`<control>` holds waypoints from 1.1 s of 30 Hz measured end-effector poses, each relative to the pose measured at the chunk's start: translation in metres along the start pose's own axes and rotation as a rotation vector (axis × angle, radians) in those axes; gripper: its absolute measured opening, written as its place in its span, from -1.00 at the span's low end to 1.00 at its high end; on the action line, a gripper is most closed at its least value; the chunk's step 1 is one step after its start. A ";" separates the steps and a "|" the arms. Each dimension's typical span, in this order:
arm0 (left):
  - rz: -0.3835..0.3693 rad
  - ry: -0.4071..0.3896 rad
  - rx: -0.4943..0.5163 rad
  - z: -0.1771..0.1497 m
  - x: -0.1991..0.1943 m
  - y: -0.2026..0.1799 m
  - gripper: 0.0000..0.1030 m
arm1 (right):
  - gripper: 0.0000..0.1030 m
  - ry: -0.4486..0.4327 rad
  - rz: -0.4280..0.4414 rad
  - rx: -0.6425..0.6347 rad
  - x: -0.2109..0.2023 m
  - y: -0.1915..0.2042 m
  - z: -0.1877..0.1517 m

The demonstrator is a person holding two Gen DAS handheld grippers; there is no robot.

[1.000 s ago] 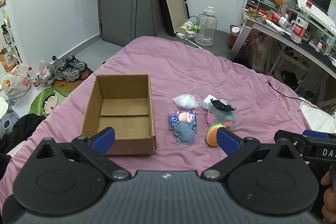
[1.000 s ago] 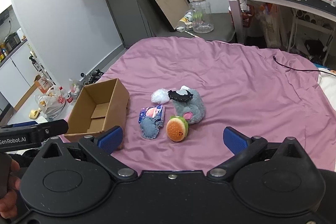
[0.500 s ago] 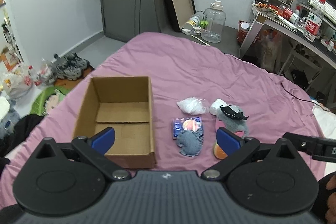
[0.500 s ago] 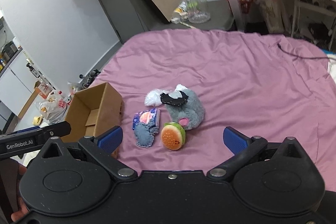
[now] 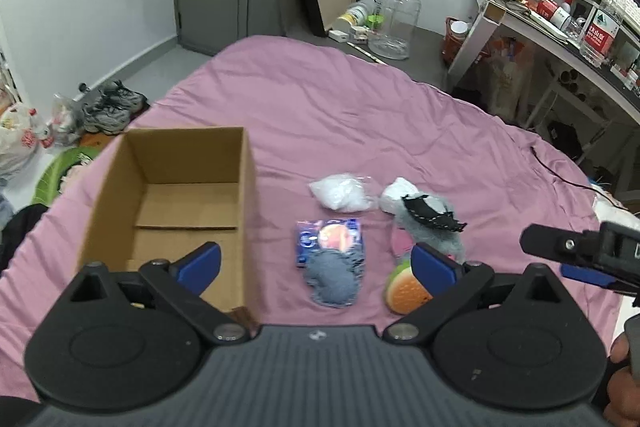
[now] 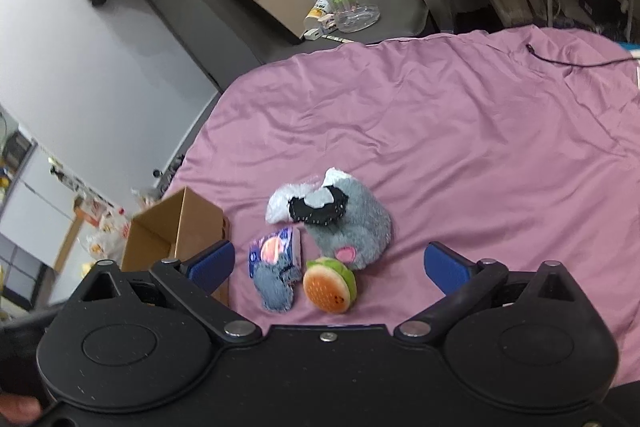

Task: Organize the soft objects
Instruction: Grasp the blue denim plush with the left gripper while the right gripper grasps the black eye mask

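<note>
Left gripper [image 5: 316, 263] spread wide with nothing between its fingers, hanging over near edge of pink bedsheet [image 5: 360, 115]; right gripper [image 6: 328, 267] likewise wide apart and holding nothing. Open cardboard box [image 5: 172, 203] sits on sheet at left; just right of it a cluster of soft objects: grey plush [image 6: 352, 223] with black patch, white fluffy wad [image 5: 340, 191], denim pouch [image 5: 334, 277] overlapping blue packet [image 5: 328, 237], burger plush [image 6: 330, 285] touching grey plush.

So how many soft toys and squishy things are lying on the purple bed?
5: white fluffy bag farthest back, grey plush beside it, blue packet, denim pouch overlapping it, burger toy nearest. More may hide underneath.
</note>
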State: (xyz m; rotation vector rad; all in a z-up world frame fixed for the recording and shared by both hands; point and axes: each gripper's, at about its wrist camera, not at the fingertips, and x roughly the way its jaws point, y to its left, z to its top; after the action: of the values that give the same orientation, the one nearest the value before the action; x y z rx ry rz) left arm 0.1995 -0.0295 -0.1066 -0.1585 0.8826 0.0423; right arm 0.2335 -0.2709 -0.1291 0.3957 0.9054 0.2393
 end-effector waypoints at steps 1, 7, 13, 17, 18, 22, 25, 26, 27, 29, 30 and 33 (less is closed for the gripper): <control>0.003 0.004 -0.002 0.000 0.003 -0.002 0.96 | 0.90 0.001 0.009 0.018 0.002 -0.003 0.002; -0.044 0.015 -0.029 -0.001 0.023 -0.013 0.93 | 0.67 0.030 0.072 0.127 0.015 -0.023 0.009; -0.078 0.025 -0.053 0.004 0.042 -0.024 0.81 | 0.47 0.070 0.075 0.182 0.040 -0.037 0.021; -0.053 0.057 -0.058 0.002 0.058 -0.029 0.71 | 0.33 0.116 0.082 0.216 0.059 -0.046 0.025; -0.045 0.067 -0.061 0.001 0.064 -0.030 0.70 | 0.30 0.128 0.092 0.225 0.063 -0.048 0.026; -0.020 0.096 -0.067 -0.003 0.080 -0.029 0.68 | 0.25 0.158 0.129 0.249 0.076 -0.051 0.029; 0.005 0.116 -0.070 -0.008 0.093 -0.029 0.67 | 0.15 0.183 0.176 0.285 0.085 -0.053 0.032; 0.013 0.123 -0.071 -0.010 0.097 -0.028 0.67 | 0.14 0.190 0.188 0.292 0.087 -0.053 0.033; 0.018 0.130 -0.072 -0.011 0.100 -0.028 0.67 | 0.14 0.197 0.195 0.295 0.090 -0.053 0.033; 0.030 0.144 -0.070 -0.015 0.108 -0.028 0.65 | 0.10 0.205 0.207 0.297 0.094 -0.053 0.032; 0.037 0.153 -0.072 -0.017 0.112 -0.027 0.65 | 0.05 0.219 0.209 0.299 0.098 -0.053 0.032; 0.056 0.171 -0.078 -0.022 0.123 -0.026 0.60 | -0.08 0.246 0.234 0.325 0.105 -0.056 0.030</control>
State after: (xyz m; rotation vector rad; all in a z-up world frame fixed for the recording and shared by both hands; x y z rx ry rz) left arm 0.2634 -0.0621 -0.2124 -0.2122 1.0565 0.1168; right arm 0.3225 -0.2906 -0.2116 0.7883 1.1451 0.3629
